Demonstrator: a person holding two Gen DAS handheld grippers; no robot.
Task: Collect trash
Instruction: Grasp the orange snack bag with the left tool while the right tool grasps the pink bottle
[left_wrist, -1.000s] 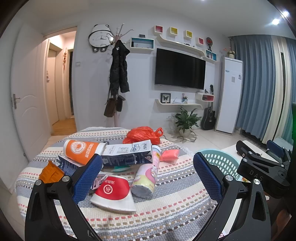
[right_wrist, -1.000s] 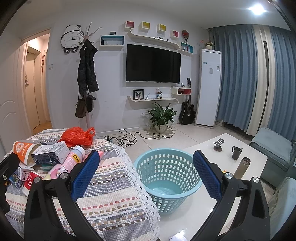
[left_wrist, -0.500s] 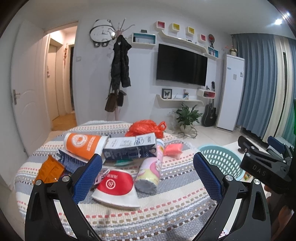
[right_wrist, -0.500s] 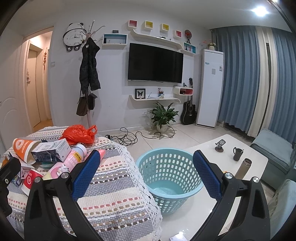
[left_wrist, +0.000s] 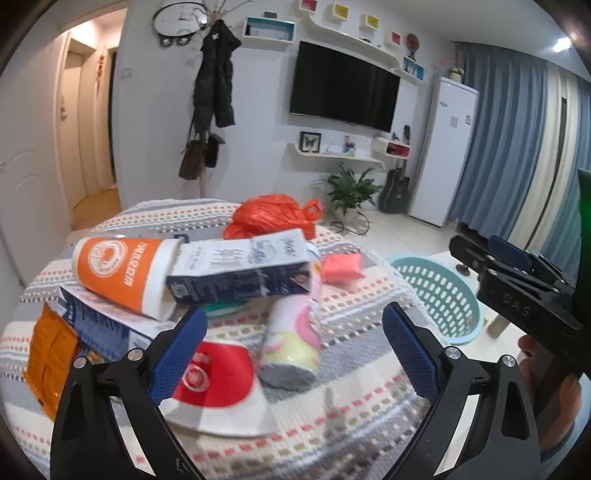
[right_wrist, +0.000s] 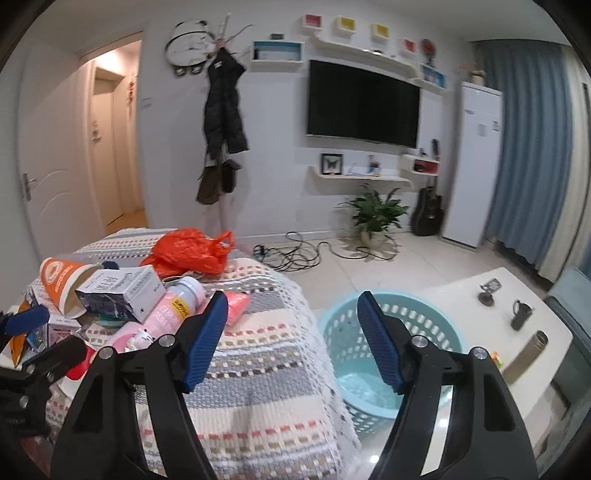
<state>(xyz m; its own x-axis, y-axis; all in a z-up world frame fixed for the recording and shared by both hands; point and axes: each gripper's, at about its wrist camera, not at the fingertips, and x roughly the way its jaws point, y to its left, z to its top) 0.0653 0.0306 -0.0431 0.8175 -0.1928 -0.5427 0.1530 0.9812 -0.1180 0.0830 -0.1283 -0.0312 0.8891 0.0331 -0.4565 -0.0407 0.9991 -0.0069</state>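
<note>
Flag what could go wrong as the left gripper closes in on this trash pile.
The blue carton rests across the orange cup and pink bottle, so pulling one may topple the rest. The open left gripper straddles both the red cup and the bottle, so it may pinch two.

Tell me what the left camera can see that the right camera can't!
Only the left wrist view shows the flat orange packet at the pile's edge and the right gripper from the side. Only the right wrist view shows the white coffee table with a dark mug and a flask, plus the basket's bare inside. Both show the orange cup, milk carton, orange bag and teal basket.
</note>
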